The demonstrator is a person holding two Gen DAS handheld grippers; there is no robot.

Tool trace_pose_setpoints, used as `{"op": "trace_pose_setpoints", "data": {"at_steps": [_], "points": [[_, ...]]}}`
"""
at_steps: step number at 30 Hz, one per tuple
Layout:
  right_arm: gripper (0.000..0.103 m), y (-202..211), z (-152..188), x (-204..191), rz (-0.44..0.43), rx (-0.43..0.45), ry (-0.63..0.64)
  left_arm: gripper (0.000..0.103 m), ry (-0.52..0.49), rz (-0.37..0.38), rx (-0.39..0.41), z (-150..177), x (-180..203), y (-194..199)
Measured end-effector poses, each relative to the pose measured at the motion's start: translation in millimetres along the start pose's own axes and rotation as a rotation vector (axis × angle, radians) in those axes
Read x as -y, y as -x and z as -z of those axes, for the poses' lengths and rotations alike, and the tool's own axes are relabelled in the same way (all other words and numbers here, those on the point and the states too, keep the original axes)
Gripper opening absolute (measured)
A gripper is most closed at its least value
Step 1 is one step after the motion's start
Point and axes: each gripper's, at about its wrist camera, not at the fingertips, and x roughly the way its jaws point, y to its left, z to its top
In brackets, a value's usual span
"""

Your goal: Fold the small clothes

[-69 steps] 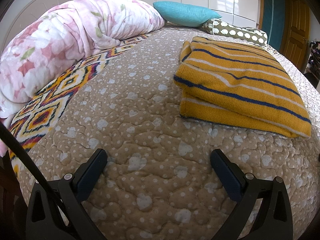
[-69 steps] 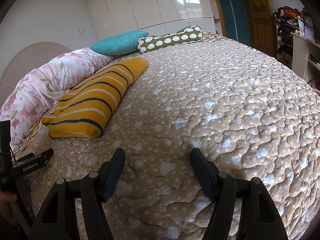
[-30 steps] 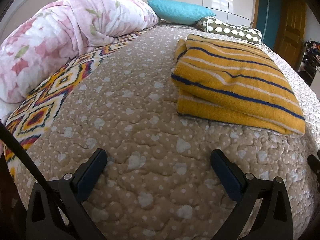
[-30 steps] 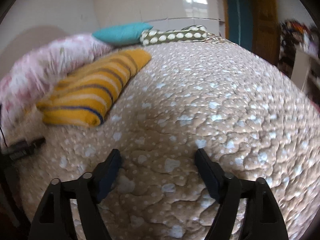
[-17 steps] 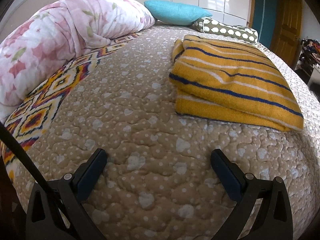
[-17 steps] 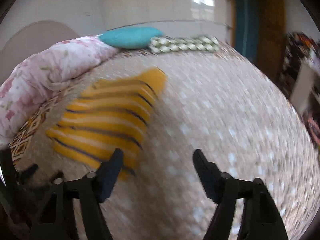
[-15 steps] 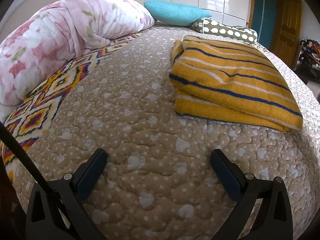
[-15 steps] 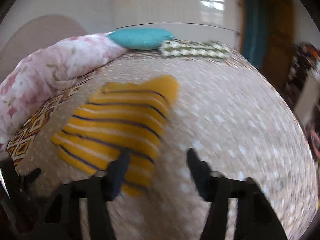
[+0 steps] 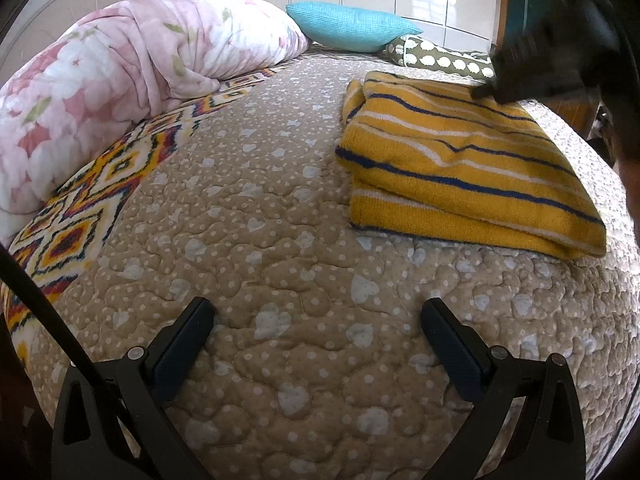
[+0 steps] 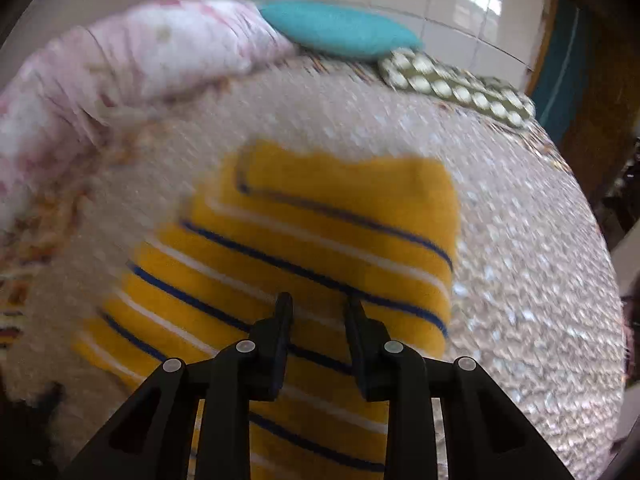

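From the left wrist, the left gripper hangs over the quilted bedspread, jaws wide apart and empty. The folded yellow striped sweater lies ahead and to its right, with the blurred right gripper at its far edge.

From the right wrist, the right gripper sits above the sweater, jaws narrowed with a gap between them, gripping nothing.
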Motion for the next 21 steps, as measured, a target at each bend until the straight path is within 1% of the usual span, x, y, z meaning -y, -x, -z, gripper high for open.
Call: {"op": "trace_pose_setpoints", "data": {"at_steps": [2, 4, 5, 7, 8, 10, 11, 13, 14, 16, 18, 19, 20, 21], "points": [[0.03, 2, -13, -9, -0.049, 0.012, -0.009, 0.103, 0.0, 0.001, 0.001, 0, 0, 0], [0.03, -11, -23, -24, -0.07, -0.007, 0.005, 0.103, 0.0, 0.001, 0.001, 0, 0, 0], [0.03, -21, -25, -32, -0.076, -0.028, 0.016, 0.103, -0.001, 0.001, 0.001, 0, 0, 0], [0.03, -51, -23, -46, -0.1, -0.121, 0.039, 0.103, -0.001, 0.002, 0.002, 0, 0, 0], [0.03, -63, -22, -51, -0.089, -0.148, 0.057, 0.103, -0.002, 0.002, 0.002, 0, 0, 0], [0.03, -65, -26, -53, -0.079, -0.134, 0.066, 0.103, -0.003, 0.005, 0.005, 0, 1, 0], [0.03, -61, -28, -49, -0.092, -0.14, 0.039, 0.103, -0.003, 0.007, 0.006, 0, 1, 1], [0.03, -42, -30, -37, -0.141, -0.085, -0.026, 0.103, -0.003, 0.01, 0.007, 0, 2, 1], [0.03, -30, -27, -30, -0.149, -0.047, -0.047, 0.103, -0.002, 0.01, 0.007, 0, 2, 1], [0.03, -7, -17, -15, -0.14, 0.021, -0.071, 0.103, -0.002, 0.009, 0.009, 0, 2, 1], [0.034, 5, 0, -3, -0.119, 0.051, -0.097, 0.103, -0.001, 0.009, 0.012, 0, 3, 1], [0.036, 5, 8, 3, -0.114, 0.044, -0.108, 0.103, 0.0, 0.01, 0.015, 1, 3, 1], [0.041, 1, 22, 11, -0.111, 0.01, -0.122, 0.103, 0.001, 0.011, 0.018, 2, 2, 2], [0.043, -6, 37, 19, -0.117, -0.037, -0.134, 0.103, 0.002, 0.014, 0.02, 2, 3, 3]]}}
